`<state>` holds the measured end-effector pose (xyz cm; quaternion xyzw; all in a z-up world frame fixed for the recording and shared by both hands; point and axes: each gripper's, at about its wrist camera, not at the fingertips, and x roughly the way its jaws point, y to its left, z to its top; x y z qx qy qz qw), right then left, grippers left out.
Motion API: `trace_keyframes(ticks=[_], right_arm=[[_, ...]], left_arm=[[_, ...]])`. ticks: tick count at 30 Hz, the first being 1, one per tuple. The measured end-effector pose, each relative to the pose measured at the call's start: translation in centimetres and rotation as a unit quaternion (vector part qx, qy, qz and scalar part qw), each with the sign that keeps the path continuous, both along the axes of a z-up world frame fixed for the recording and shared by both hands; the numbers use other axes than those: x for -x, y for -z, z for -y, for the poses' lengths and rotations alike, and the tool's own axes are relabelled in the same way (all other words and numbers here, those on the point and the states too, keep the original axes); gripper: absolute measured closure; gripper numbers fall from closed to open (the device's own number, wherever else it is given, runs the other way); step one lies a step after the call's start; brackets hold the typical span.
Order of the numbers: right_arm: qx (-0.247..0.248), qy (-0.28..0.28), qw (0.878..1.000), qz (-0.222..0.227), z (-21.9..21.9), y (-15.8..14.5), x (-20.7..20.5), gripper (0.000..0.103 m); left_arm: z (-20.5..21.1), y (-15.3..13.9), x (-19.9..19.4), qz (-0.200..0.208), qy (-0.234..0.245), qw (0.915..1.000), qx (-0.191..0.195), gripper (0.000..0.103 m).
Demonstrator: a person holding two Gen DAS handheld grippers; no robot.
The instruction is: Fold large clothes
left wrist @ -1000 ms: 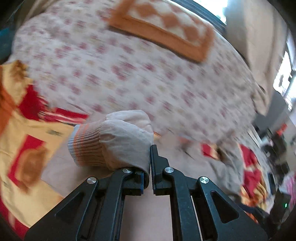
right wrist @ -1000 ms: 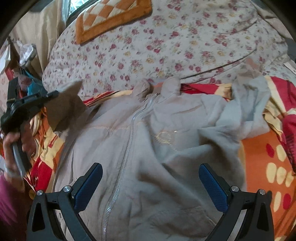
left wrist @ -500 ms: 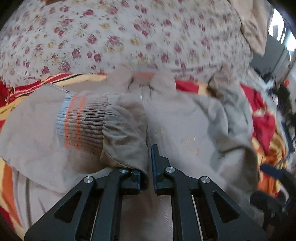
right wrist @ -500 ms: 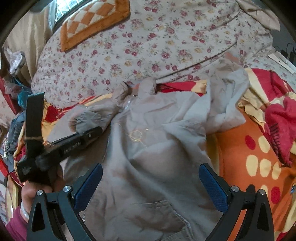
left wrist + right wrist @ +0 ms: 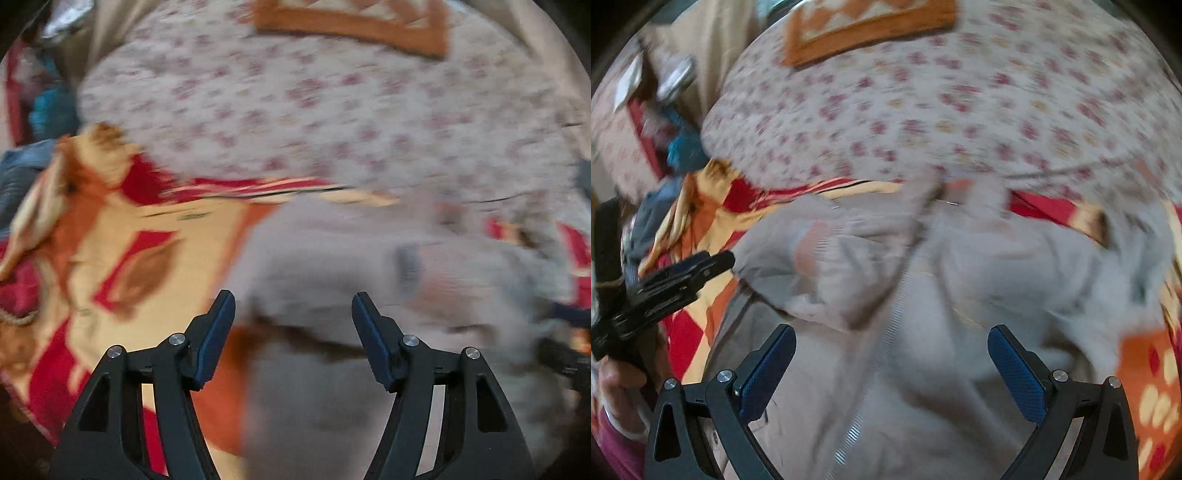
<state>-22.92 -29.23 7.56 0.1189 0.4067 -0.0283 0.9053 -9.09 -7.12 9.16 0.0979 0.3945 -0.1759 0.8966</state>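
Note:
A beige zip-front jacket (image 5: 923, 295) lies spread on the bed, collar toward the far side. One sleeve with a striped ribbed cuff (image 5: 812, 251) lies folded across its chest; the same cuff (image 5: 413, 266) shows blurred in the left wrist view. My left gripper (image 5: 292, 297) hovers over the jacket's edge with its jaws opening and nothing between the pads. From the right wrist view the left gripper (image 5: 716, 260) sits just left of the sleeve, clear of it. My right gripper (image 5: 891, 332) stands wide open above the zipper (image 5: 886, 332), holding nothing.
A red, yellow and orange blanket (image 5: 147, 240) covers the bed under the jacket. A floral quilt (image 5: 942, 110) bulges behind it, with an orange checked cushion (image 5: 868, 29) on top. Clutter (image 5: 679, 147) sits at the far left. A hand (image 5: 617, 373) holds the left gripper.
My left gripper let go of the sleeve cuff, opened and swung away to the left. The sleeve now rests across the jacket's front. The right gripper stayed open and shifted sideways.

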Motion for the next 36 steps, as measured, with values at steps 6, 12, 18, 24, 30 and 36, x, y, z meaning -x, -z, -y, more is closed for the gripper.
trace_keyframes(ticks=[6,12,18,24,30,36], right_arm=[[0.099,-0.059,0.992,-0.045,-4.7,2.1,-5.9,0.008],[-0.022,-0.028,0.998,-0.052,-0.5,3.6,-7.3,0.066],[-0.094,0.08,0.992,0.038,7.4,0.7,-0.6,0.073],[-0.151,0.146,0.978,-0.002,12.2,4.8,2.3,0.073],[-0.233,0.132,0.963,0.027,11.5,4.5,3.3,0.025],[-0.278,0.129,0.952,0.016,9.7,5.2,0.6,0.024]], left_arm=[[-0.9,3.0,-2.0,-0.011,-0.019,0.9989,-0.041,0.037],[-1.6,3.1,-2.4,-0.019,-0.02,0.9991,-0.032,0.037],[-2.5,2.2,-2.5,-0.021,-0.017,0.9996,-0.01,0.037],[-2.3,2.5,-2.3,-0.021,-0.019,0.9994,-0.018,0.037],[-3.8,1.9,-2.9,-0.021,-0.039,0.999,0.009,0.037],[-5.1,1.9,-3.6,-0.032,-0.062,0.997,0.035,0.037]])
